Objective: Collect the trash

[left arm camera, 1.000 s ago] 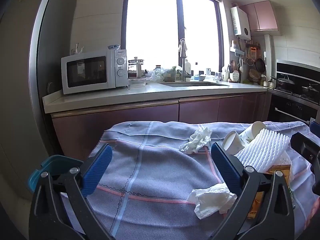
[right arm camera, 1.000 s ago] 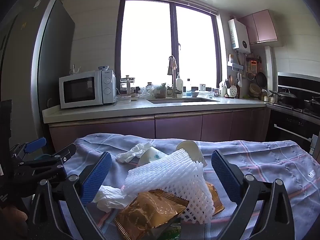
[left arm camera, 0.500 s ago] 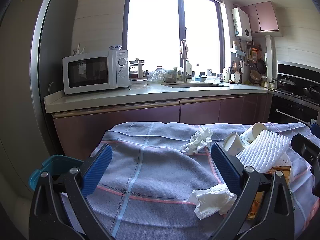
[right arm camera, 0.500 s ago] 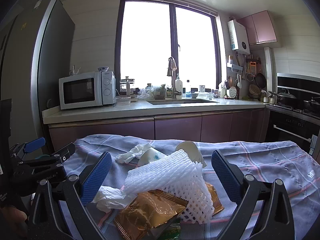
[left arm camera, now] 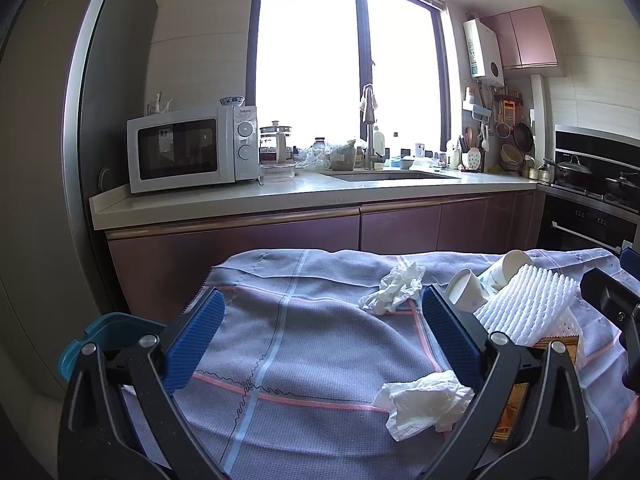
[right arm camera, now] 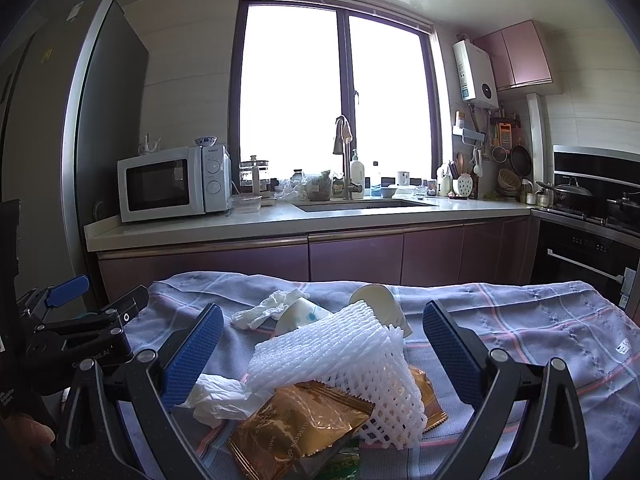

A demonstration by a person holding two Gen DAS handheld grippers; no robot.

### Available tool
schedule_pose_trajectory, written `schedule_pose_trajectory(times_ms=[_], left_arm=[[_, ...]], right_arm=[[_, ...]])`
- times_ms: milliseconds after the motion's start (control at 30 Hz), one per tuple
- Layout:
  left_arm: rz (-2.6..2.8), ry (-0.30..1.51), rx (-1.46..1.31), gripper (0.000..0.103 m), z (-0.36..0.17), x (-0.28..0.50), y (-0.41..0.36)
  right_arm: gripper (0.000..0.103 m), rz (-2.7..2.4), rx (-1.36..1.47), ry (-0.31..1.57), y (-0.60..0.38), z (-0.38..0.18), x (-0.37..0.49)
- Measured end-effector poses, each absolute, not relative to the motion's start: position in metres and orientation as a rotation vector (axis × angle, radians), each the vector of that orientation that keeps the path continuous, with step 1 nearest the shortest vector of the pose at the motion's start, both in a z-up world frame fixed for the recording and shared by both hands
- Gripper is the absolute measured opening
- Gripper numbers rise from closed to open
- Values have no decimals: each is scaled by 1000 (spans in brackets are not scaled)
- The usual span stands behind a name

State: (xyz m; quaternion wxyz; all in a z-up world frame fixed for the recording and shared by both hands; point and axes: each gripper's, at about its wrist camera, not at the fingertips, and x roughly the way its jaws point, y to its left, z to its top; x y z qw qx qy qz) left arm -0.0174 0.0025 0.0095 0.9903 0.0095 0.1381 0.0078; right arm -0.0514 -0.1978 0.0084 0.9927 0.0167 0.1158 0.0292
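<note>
Legible text, by item:

1. Microwave (left arm camera: 192, 154): a small brand word is printed at the top of the control panel, above the two dials. It reads roughly "Galanz", though the letters are small and uncertain. The same mark in the right wrist view is too small to read.
2. Gold snack wrapper (right arm camera: 296, 432): printed lettering runs along its lower edge, partly readable as "MANGOOS" with further words beside it blurred.
3. Left claw (right arm camera: 100, 316): pale lettering on its black body, partly legible, ending in "AI".
4. Water heater (right arm camera: 476, 72): front label too small to read.
</note>
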Motion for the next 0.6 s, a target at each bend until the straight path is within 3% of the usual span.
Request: schedule_pose_trajectory(times_ms=[600], left_arm=[[16, 266, 19, 97, 8, -20, 3]], right_arm=[[96, 56, 35, 231, -199, 8, -50]])
